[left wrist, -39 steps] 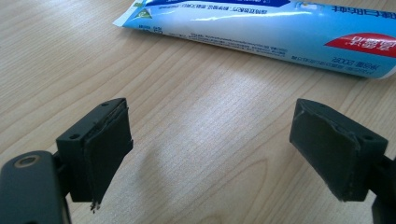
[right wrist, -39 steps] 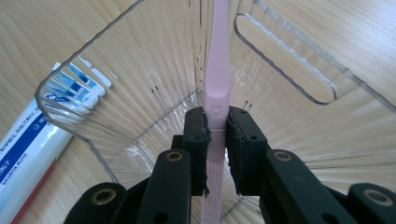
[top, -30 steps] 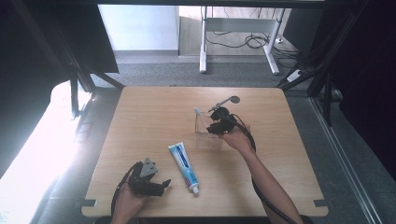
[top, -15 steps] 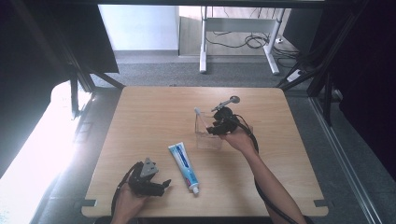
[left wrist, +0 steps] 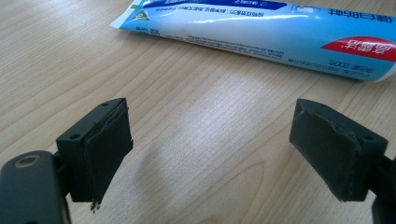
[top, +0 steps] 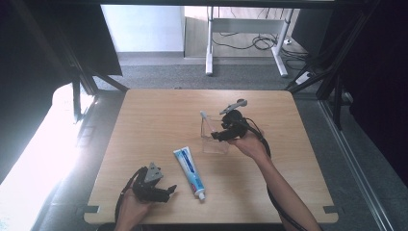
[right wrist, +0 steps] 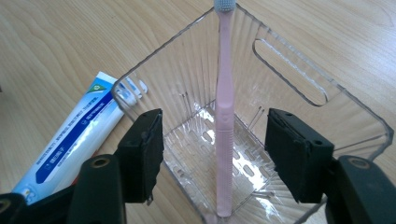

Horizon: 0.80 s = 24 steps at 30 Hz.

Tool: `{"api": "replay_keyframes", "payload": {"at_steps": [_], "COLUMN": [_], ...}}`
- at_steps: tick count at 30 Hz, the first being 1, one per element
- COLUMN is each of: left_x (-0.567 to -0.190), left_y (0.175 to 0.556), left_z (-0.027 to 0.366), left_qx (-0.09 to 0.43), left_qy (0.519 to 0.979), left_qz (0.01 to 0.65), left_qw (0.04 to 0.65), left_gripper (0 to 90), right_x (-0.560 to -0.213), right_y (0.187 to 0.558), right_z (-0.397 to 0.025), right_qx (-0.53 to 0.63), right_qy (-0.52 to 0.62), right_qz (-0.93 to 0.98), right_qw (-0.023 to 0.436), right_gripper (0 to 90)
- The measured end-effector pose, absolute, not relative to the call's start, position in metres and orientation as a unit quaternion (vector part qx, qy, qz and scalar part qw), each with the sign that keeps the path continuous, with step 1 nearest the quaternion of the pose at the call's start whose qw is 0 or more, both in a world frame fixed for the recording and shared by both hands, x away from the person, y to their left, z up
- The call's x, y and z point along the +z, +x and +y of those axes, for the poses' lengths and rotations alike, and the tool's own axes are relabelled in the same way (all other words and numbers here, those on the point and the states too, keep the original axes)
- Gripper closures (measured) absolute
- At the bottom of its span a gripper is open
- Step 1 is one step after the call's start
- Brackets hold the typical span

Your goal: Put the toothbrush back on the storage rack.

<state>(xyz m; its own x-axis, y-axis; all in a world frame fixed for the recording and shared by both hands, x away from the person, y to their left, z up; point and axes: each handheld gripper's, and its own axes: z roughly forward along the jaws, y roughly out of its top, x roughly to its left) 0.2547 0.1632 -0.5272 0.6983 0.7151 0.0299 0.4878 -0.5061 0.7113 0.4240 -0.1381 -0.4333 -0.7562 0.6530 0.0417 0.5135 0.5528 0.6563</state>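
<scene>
A pale wooden table [top: 159, 115] sat on grey carpet [top: 159, 77]. Beyond it stood a white wall panel [top: 144, 26] and a white desk frame [top: 210, 43] with cables [top: 250, 42] pooled beneath. Bright light flooded the floor [top: 33, 159].

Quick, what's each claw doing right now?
Left claw: open, empty, near the toothpaste.
Right claw: open, astride the toothbrush in the bin.

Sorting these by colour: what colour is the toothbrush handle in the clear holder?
Pale pink; the toothbrush shows best in the right gripper view.
</scene>
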Motion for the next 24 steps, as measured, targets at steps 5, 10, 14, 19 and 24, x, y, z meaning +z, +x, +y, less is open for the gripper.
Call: {"api": "replay_keyframes", "payload": {"at_steps": [5, 10, 14, 19, 24], "left_x": [-0.527, -0.527, -0.528, -0.527, -0.527], "left_y": [0.255, 0.255, 0.255, 0.255, 0.255], "left_z": [0.163, 0.163, 0.162, 0.162, 0.163], "left_qx": [0.162, 0.162, 0.161, 0.16, 0.161], "left_qy": [0.853, 0.852, 0.852, 0.85, 0.851], "left_qz": [0.352, 0.352, 0.353, 0.354, 0.354], "left_qw": [0.351, 0.352, 0.353, 0.355, 0.354], "left_gripper": [13.0, 12.9, 12.9, 12.9, 12.9], "right_x": [-0.427, -0.422, -0.42, -0.42, -0.421], "right_y": [0.419, 0.415, 0.411, 0.405, 0.4], "right_z": [-0.142, -0.147, -0.15, -0.158, -0.164], "right_qx": [0.347, 0.352, 0.355, 0.355, 0.352], "right_qy": [0.332, 0.333, 0.332, 0.331, 0.325], "right_qz": [0.871, 0.867, 0.866, 0.866, 0.869], "right_qw": [0.105, 0.113, 0.118, 0.121, 0.125], "right_gripper": [25.2, 17.6, 14.8, 11.9, 6.1]}}
